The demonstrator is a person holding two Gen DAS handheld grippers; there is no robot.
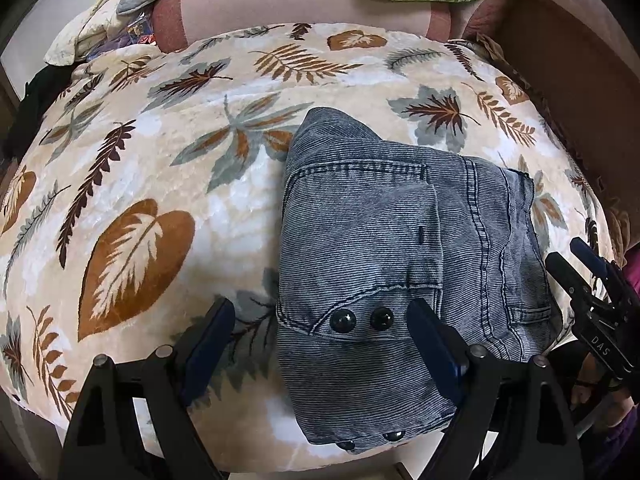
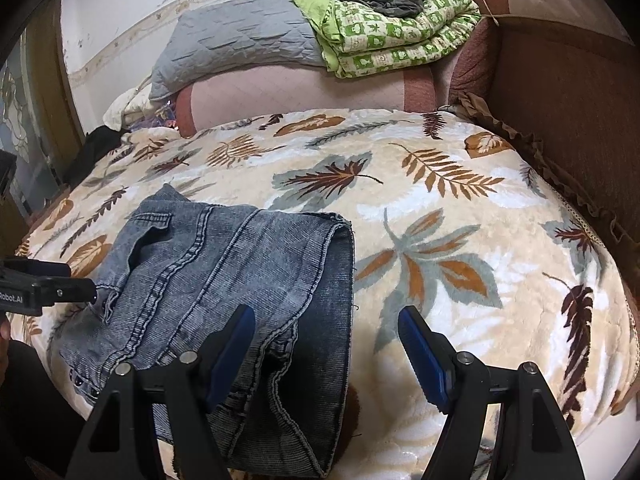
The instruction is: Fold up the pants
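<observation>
**Folded pants on bed, both tongs spread**

Pants (image 1: 380, 264): blue-grey denim, folded into compact bundle, lying on leaf-print blanket (image 1: 160, 184) near bed's front edge. Two dark buttons (image 1: 343, 321) face up on a pocket flap.

Left tongs (image 1: 324, 356): spread wide over bundle's near-left part, pinching nothing; one finger over blanket, other over denim.

Right tongs (image 2: 328, 356): spread, nothing pinched; straddle bundle's right edge, left finger over denim, right finger over blanket.

Background: grey quilted pad (image 2: 240, 40) & green-white folded quilt (image 2: 400, 36) stacked on sofa back. No containers visible.
</observation>
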